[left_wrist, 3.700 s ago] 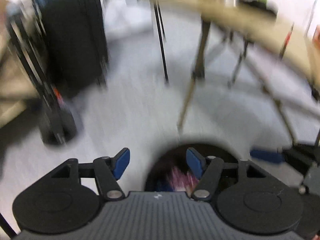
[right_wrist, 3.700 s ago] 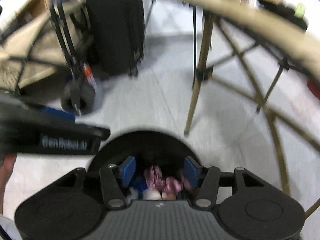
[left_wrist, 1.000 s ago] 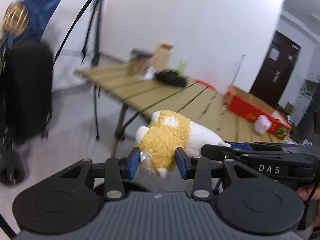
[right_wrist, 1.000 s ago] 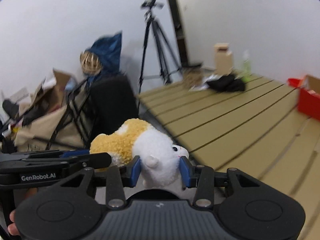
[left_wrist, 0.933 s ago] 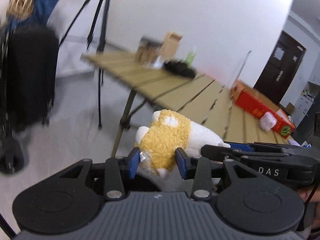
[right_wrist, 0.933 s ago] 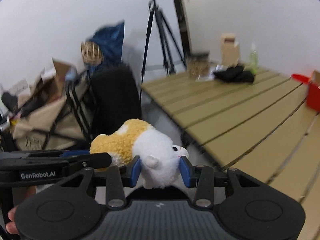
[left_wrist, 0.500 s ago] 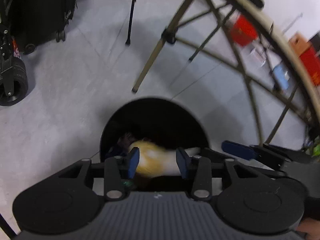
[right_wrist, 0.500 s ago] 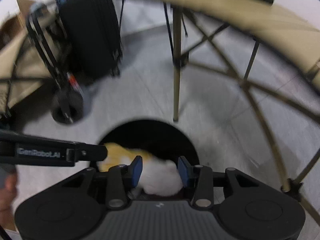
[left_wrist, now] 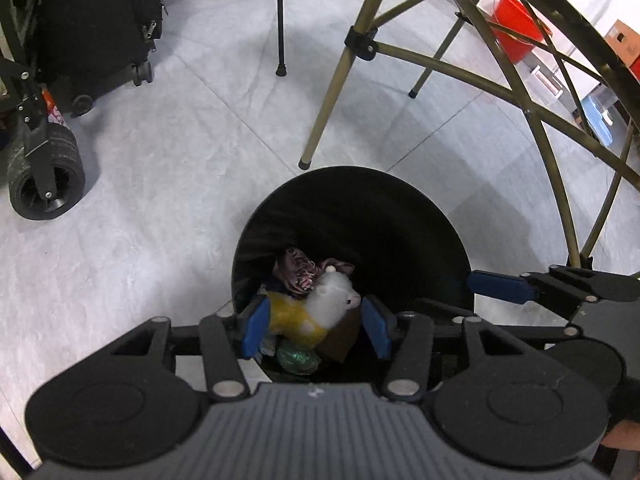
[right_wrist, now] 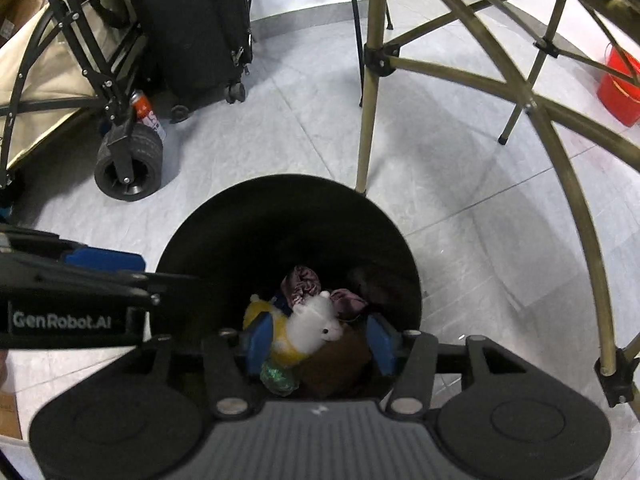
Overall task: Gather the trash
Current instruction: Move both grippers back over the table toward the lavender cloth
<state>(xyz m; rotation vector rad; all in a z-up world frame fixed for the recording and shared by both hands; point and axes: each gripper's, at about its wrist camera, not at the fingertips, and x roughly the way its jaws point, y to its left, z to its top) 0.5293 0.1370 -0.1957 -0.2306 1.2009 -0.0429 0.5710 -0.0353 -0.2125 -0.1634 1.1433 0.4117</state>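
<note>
**A:** Where's the plush toy (left_wrist: 316,312) right now?

**B:** Down inside the black bin (left_wrist: 400,200), lying on top of the other rubbish: a pink crumpled cloth (left_wrist: 298,270) towards the bin's far side and a green wrapper (left_wrist: 298,358) at its near edge. Seen from the right wrist, the toy (right_wrist: 308,328) sits left of the bin's middle.

**A:** And the tongs?

**B:** Both are spread wide with nothing between the pads. The left tongs (left_wrist: 316,324) hang over the bin's near rim, and the right tongs (right_wrist: 320,340) do likewise; each one's arm shows at the side of the other's view.

**A:** So the drop looks done. How to finish it well?

**B:** I'd judge: lift both tongs straight up and clear of the rim (right_wrist: 280,179) before swinging away, so neither pad clips the bin or tips it. The table leg (right_wrist: 366,120) stands just beyond the far rim, so draw back towards the near side, not forward.

**A:** Anything to watch?

**B:** Keep the two tongs apart as they rise; they're close beside each other.
</note>
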